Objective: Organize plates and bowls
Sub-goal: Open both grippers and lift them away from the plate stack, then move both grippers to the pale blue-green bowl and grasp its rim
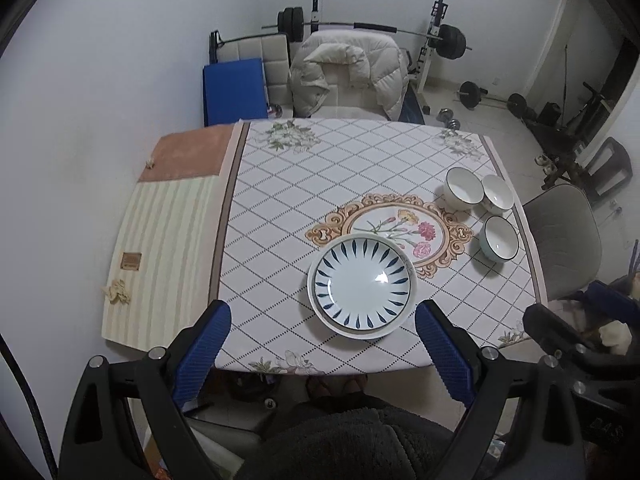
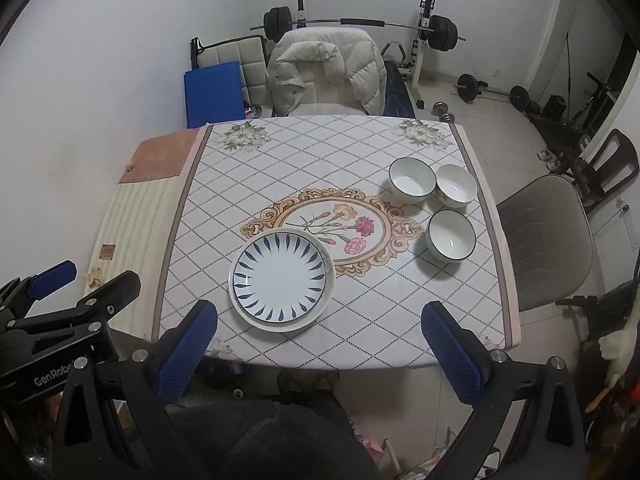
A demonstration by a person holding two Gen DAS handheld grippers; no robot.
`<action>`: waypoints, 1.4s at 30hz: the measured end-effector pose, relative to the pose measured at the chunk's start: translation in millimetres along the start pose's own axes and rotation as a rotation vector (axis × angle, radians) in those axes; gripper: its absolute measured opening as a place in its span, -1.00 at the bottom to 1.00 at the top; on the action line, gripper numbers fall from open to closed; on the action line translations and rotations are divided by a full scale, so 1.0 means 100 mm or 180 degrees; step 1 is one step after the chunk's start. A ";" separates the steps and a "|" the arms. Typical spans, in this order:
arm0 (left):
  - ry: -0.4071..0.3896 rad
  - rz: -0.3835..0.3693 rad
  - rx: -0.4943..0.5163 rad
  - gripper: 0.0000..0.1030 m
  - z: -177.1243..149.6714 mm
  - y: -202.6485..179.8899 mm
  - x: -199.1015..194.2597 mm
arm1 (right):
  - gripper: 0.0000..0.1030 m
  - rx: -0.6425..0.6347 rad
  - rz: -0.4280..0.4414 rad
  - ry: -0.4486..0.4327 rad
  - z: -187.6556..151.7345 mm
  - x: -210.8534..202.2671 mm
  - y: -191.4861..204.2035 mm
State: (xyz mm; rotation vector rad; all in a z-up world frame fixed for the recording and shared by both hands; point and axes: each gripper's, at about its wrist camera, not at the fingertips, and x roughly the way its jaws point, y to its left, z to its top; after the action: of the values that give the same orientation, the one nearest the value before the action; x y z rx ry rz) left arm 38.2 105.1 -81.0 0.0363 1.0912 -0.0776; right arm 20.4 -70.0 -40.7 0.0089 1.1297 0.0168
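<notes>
A blue-leaf patterned plate [image 1: 362, 286] sits stacked on a plain white plate near the front of the table [image 1: 280, 208]; it also shows in the right wrist view [image 2: 280, 278]. Three bowls stand at the right side: a large white one [image 1: 464, 189] [image 2: 412, 180], a small white one [image 1: 497, 193] [image 2: 455, 185], and a pale blue one [image 1: 498, 238] [image 2: 450, 235]. My left gripper [image 1: 322, 344] is open and empty, held above the front edge near the plates. My right gripper [image 2: 320, 344] is open and empty, above the front edge.
A grey chair [image 2: 548, 240] stands at the table's right. A chair with a cream jacket [image 2: 324, 72] is at the far side. A striped cloth [image 1: 160, 260] covers the table's left part by the wall. Gym weights [image 2: 472, 88] lie on the floor behind.
</notes>
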 end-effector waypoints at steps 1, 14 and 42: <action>-0.0020 0.0003 0.0009 0.83 0.00 0.01 -0.01 | 1.00 0.0005 0.0008 0.0004 0.00 0.00 0.01; -0.0070 -0.0275 0.0313 1.00 0.25 -0.21 0.43 | 1.00 0.0670 0.0056 -0.0009 -0.03 0.44 -0.51; 0.1591 -0.0792 0.0184 0.49 0.93 -3.32 3.96 | 0.45 0.0969 0.0633 0.1365 0.61 3.88 -3.93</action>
State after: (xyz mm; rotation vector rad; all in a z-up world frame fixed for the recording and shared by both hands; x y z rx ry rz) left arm 275.4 -250.5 -386.4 -0.0305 1.5897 -0.3375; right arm 245.1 -455.6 -371.5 0.4055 1.5475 0.0246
